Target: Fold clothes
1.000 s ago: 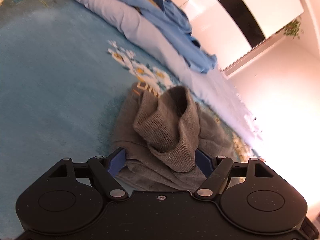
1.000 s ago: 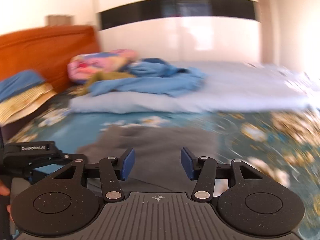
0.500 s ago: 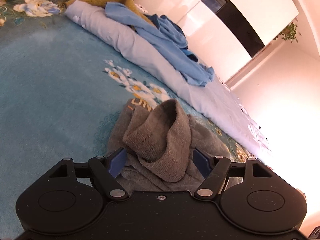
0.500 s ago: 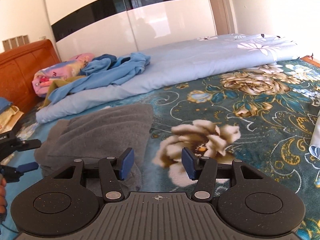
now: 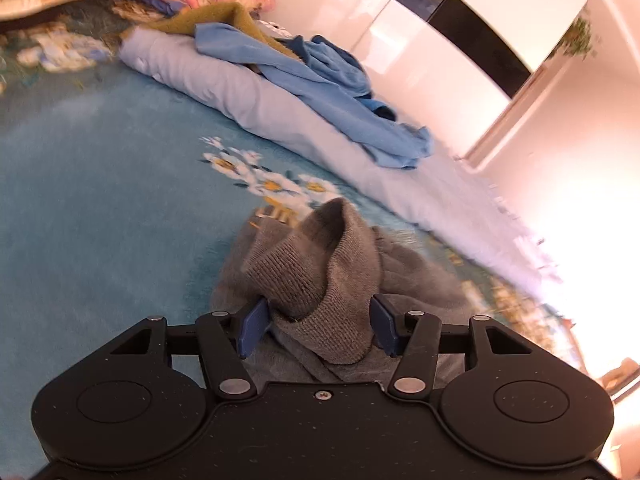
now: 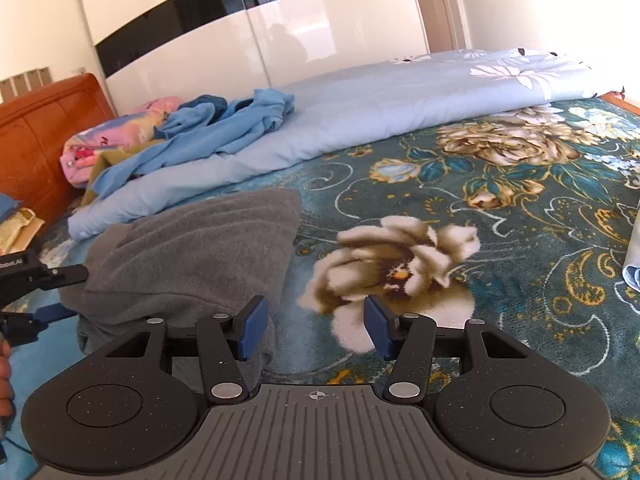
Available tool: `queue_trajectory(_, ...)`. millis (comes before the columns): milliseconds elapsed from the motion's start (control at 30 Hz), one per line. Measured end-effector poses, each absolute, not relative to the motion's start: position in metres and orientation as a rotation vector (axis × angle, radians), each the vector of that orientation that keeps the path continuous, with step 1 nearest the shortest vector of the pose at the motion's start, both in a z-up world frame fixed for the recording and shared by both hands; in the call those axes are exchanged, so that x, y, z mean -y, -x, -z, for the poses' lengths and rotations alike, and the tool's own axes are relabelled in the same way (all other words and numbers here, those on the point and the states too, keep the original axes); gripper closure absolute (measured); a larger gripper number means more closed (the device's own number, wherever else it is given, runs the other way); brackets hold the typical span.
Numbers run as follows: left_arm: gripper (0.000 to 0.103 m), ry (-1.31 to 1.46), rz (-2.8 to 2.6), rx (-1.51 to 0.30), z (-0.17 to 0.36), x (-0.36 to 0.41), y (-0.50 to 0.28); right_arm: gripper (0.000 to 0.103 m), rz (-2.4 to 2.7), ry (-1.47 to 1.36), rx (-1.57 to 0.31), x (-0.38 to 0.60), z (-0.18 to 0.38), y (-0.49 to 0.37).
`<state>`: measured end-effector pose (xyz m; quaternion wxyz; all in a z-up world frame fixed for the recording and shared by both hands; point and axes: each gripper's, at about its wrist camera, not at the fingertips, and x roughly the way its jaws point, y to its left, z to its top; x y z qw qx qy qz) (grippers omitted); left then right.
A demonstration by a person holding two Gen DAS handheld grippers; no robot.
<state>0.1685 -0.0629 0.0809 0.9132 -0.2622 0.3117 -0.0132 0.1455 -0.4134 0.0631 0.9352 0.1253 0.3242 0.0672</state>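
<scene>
The left gripper (image 5: 318, 324) has just been closing its jaws around the ribbed cuff (image 5: 320, 276) of the grey sweater (image 6: 192, 252), and the cuff now fills the gap between the blue pads (image 5: 252, 326), which touch it on both sides, so the grip is on the knit. In the left wrist view the sweater lies bunched at 6 o'clock on the teal floral blanket (image 5: 100, 220), with the cuff raised above the rest of the cloth. The right gripper (image 6: 316, 326) stands half open with nothing between its pads; under the gap shows only a cream flower (image 6: 392, 264) of the blanket's pattern. Its left pad sits just beside the sweater's near edge, and I cannot tell whether it touches. In the right wrist view the sweater lies at 9 o'clock, and the left gripper reaches into it from the frame's left edge. At 12 o'clock a rolled pale blue quilt (image 6: 380, 108) runs across the bed, with a crumpled blue garment (image 6: 224, 128) on top. A pink pillow (image 6: 120, 132) rests by the wooden headboard (image 6: 44, 132) at 10 o'clock.
</scene>
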Motion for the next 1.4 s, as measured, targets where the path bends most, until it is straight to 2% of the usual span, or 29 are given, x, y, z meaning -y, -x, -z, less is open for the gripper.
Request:
queue_trajectory(133,0.049,0.536,0.071,-0.662,-0.076,0.065,-0.174,0.053,-0.147,-0.256,-0.663,0.411,-0.066,-0.147)
queue_trajectory(200,0.052,0.552,0.064,-0.67,-0.07,0.062,-0.179,0.053,-0.142,-0.253,-0.673,0.409,-0.068,-0.149)
queue_trajectory(433,0.083,0.531,0.091,-0.587,-0.075,0.053,-0.177,0.053,-0.136,-0.251,-0.705,0.404,-0.064,-0.152)
queue_trajectory(567,0.084,0.526,0.079,-0.574,-0.076,0.049,-0.178,0.053,-0.144,-0.26,-0.712,0.404,-0.06,-0.153)
queue_trajectory(767,0.084,0.593,0.044,-0.634,-0.048,0.032,-0.171,0.053,-0.153,-0.3,-0.735,0.409,-0.054,-0.156)
queue_trajectory(867,0.075,0.614,0.09,-0.624,-0.05,0.025,-0.166,0.053,-0.167,-0.323,-0.733,0.409,-0.054,-0.159)
queue_trajectory(967,0.071,0.621,0.106,-0.606,-0.057,0.02,-0.163,0.053,-0.187,-0.365,-0.718,0.411,-0.056,-0.163)
queue_trajectory(1033,0.057,0.593,0.098,-0.588,-0.061,0.018,-0.16,0.052,-0.199,-0.4,-0.71,0.413,-0.058,-0.165)
queue_trajectory(1067,0.053,0.577,0.099,-0.58,-0.063,0.017,-0.158,0.044,-0.209,-0.419,-0.709,0.413,-0.058,-0.167)
queue_trajectory(1100,0.043,0.568,0.102,-0.58,-0.063,0.016,-0.159,0.033,-0.223,-0.439,-0.709,0.413,-0.057,-0.169)
queue_trajectory(1133,0.034,0.564,0.101,-0.588,-0.061,0.015,-0.16,0.032,-0.241,-0.459,-0.71,0.413,-0.056,-0.171)
queue_trajectory(1267,0.024,0.536,0.09,-0.635,-0.051,0.018,-0.172,0.026,-0.27,-0.504,-0.746,0.406,-0.044,-0.182)
queue_trajectory(1400,0.016,0.55,0.14,-0.695,-0.038,0.017,-0.194,0.025,-0.274,-0.589,-0.791,0.403,-0.032,-0.196)
